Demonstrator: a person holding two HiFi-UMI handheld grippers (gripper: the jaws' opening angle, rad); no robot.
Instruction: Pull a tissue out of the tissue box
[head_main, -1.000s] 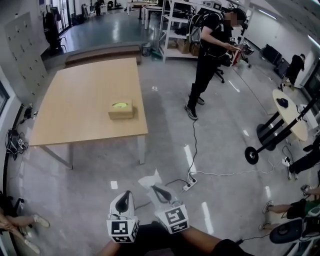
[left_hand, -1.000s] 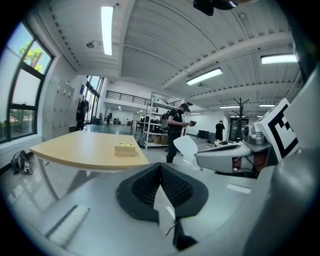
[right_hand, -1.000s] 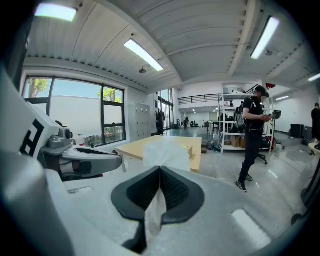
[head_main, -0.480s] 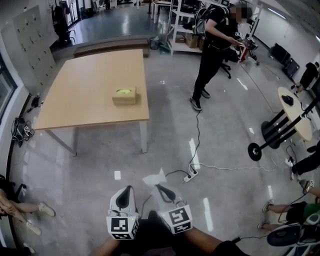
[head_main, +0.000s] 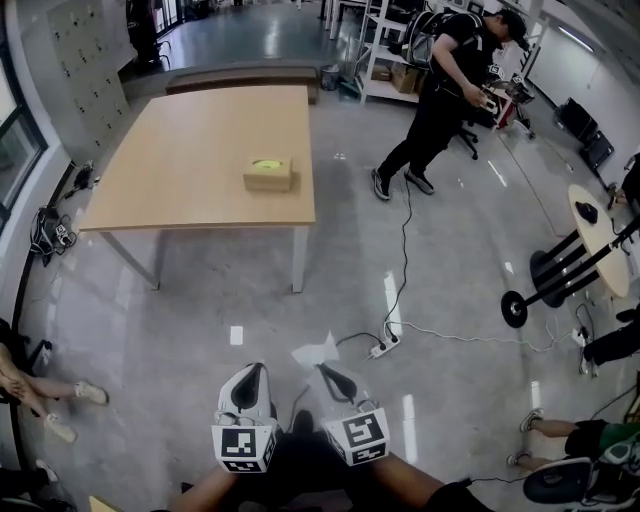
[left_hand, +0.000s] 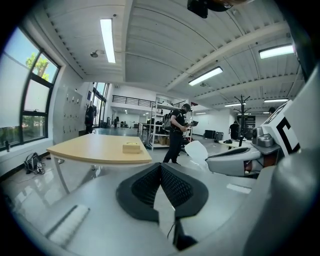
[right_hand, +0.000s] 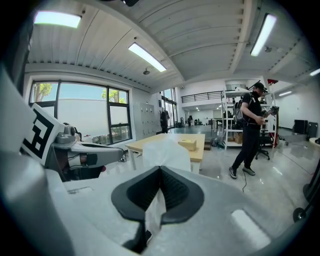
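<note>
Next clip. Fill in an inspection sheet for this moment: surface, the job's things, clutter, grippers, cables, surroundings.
Surface: wooden table, standing well away from both grippers.
Job's things: tissue box near the table's right edge in the head view; a white tissue is already out, in the right gripper.
Clutter: nothing seen on the table besides the box.
Grippers: left gripper shut, nothing between its jaws; right gripper shut on the tissue.
Cables: power strip on the floor, with a cable running towards the standing person; cable bundle by the left wall.
Surroundings: standing person; round table; seated person's legs.
</note>
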